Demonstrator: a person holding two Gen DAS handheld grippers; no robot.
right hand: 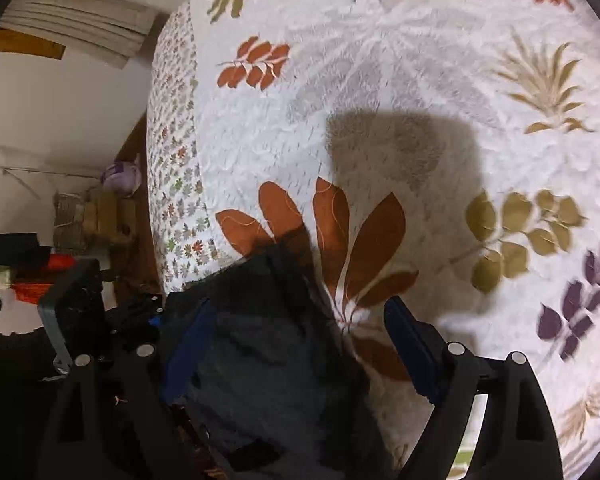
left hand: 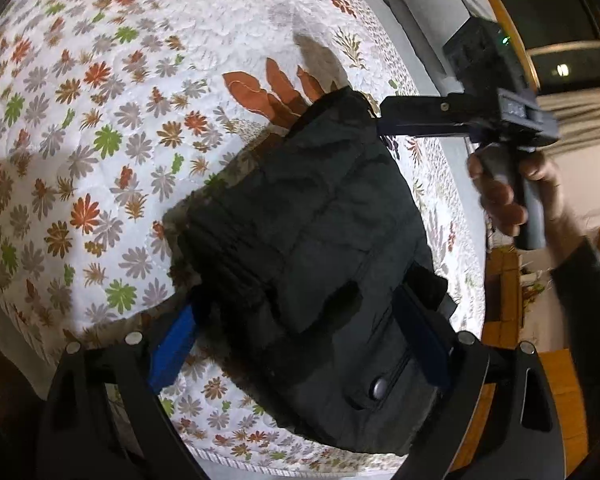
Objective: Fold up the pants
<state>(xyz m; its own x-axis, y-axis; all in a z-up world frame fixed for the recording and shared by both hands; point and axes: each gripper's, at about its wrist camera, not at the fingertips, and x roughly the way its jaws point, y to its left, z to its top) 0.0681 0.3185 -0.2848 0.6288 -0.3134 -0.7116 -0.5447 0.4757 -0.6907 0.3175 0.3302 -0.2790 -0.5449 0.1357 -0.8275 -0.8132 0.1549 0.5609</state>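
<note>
A bed (left hand: 100,128) under a white quilted bedspread (right hand: 380,60) printed with orange, green and grey leaves fills both views. Beyond its edge stand a wood-framed dark window (left hand: 548,28), pale wall (right hand: 60,112) and folded cloth (right hand: 76,24).

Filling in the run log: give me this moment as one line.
task: fold pants | pants: bunched on bedspread | left gripper: open, straddling pants | right gripper: open, at pants edge

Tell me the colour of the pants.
Black pants, clearest in the left wrist view.
</note>
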